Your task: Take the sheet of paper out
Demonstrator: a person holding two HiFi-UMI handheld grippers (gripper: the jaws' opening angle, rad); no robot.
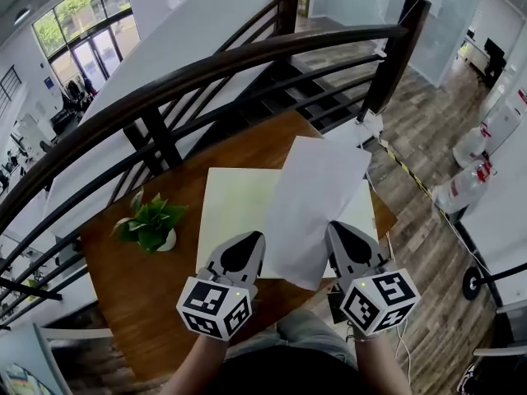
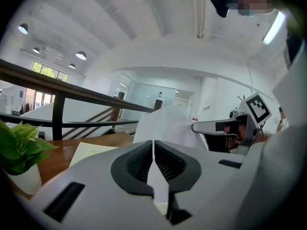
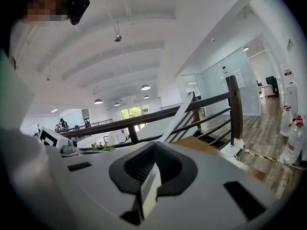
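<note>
White sheet of paper point(image 1: 317, 196) – raised, slightly bowed – pinched by left gripper point(image 1: 254, 241) and right gripper point(image 1: 338, 233).

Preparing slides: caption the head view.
Left tongs and right tongs pinch a paper sheet above a wooden table.

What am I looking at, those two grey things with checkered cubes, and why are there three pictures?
A person holds a gripping tool in each hand; the patterned cubes are part of them. The head view is from a camera on the person's head, looking down. The other two come from cameras riding on each tool, looking along its jaws. Below is a wooden table with a pale yellow mat and a potted plant. The left tool and right tool are both shut on a white sheet of paper, holding it above the table.
</note>
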